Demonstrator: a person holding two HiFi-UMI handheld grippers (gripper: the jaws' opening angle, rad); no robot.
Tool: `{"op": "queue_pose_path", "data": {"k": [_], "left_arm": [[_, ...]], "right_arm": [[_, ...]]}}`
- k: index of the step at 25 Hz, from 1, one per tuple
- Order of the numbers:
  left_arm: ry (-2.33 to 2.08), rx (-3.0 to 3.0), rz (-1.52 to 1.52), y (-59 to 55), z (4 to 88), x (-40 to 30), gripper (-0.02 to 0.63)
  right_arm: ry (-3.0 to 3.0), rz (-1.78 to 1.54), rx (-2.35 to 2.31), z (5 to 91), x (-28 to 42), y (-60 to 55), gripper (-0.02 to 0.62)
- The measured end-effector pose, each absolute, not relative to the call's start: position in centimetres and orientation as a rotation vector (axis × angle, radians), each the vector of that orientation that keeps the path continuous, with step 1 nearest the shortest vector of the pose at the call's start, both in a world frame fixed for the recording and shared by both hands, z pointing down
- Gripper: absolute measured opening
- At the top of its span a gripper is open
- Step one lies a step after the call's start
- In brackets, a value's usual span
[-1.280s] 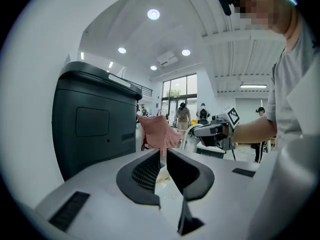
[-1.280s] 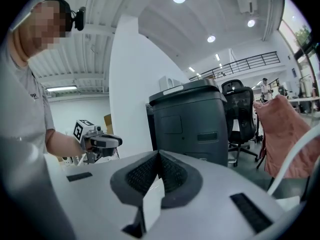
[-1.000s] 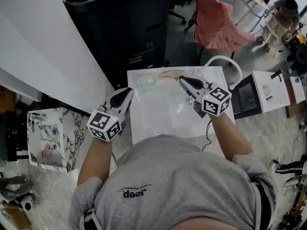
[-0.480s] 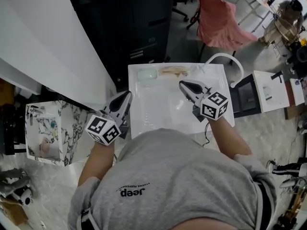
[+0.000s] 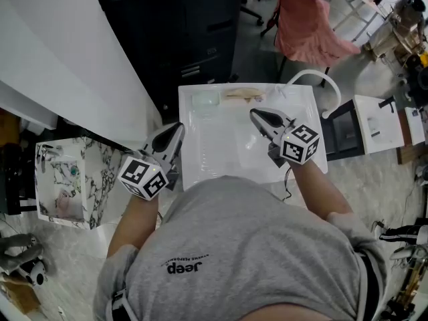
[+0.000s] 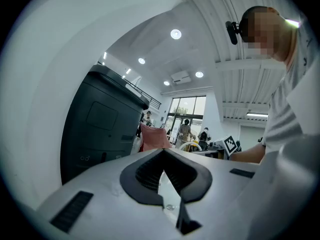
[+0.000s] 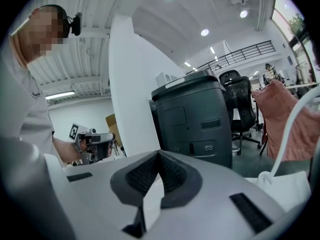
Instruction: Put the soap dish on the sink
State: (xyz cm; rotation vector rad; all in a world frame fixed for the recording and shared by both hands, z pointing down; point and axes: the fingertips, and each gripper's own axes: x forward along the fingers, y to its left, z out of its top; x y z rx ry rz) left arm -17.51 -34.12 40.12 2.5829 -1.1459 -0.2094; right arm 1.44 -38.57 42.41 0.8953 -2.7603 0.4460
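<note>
The soap dish (image 5: 205,101) sits on the far ledge of the sink (image 5: 221,154), so the job looks done. The left gripper (image 5: 177,127) and right gripper (image 5: 255,114) hover nearby, both clenched on nothing.

Left gripper (image 6: 164,153) low in the foreground, its 2 jaws brought together, black pads (image 6: 146,174) meeting at the tips, nothing between. Left of the tongs, a tall dark grey cabinet (image 6: 102,129) against a white wall (image 6: 45,94). Straight past the tips, a pink cloth (image 6: 152,138); far beyond, a few people (image 6: 186,129) standing by a tall window (image 6: 189,106). Right of the tongs, a bare forearm (image 6: 247,156) reaching forward, a marker cube (image 6: 231,145) at its end, and a pale shirt (image 6: 287,114) filling the edge. Overhead, round ceiling lights (image 6: 175,34).
</note>
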Motion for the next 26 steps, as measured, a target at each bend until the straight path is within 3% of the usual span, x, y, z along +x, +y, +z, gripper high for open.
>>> {"op": "queue_pose_path", "data": {"k": [26], "left_arm": [[-1.140, 2.605, -0.187, -34.09, 40.31, -17.37, 0.014]], "right_arm": [[-2.741, 0.390, 0.862, 42.35, 1.04, -38.57, 0.051]]}}
